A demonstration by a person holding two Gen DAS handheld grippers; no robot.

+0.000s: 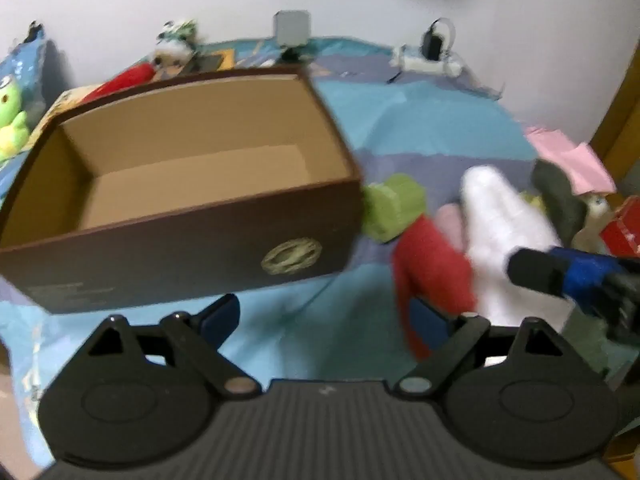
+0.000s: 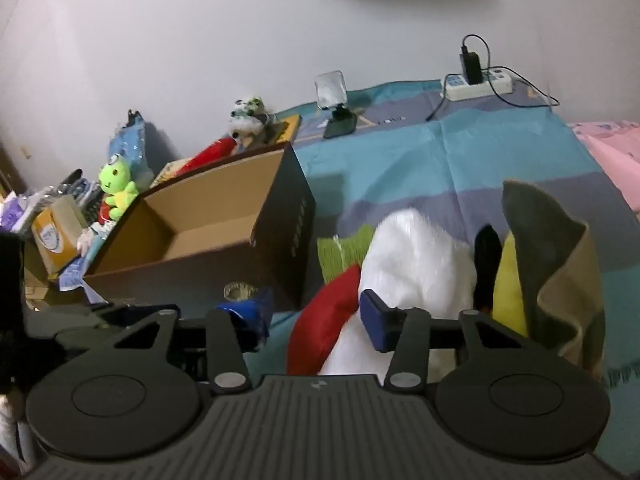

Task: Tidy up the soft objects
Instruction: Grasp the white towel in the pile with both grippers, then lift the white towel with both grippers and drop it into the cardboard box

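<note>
Soft objects (image 2: pixel 416 256), beside open box (image 2: pixel 280 216)

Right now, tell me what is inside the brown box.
The brown box shows only bare cardboard floor and walls in both views. Its near wall hides the floor strip right behind it, so anything lying there cannot be seen.

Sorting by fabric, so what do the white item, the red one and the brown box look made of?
White item: fluffy plush or fleece, fuzzy nap visible. Red item: smooth matte cloth, likely fleece or felt. Brown box: cardboard, raw tan inside, dark printed outside.
</note>
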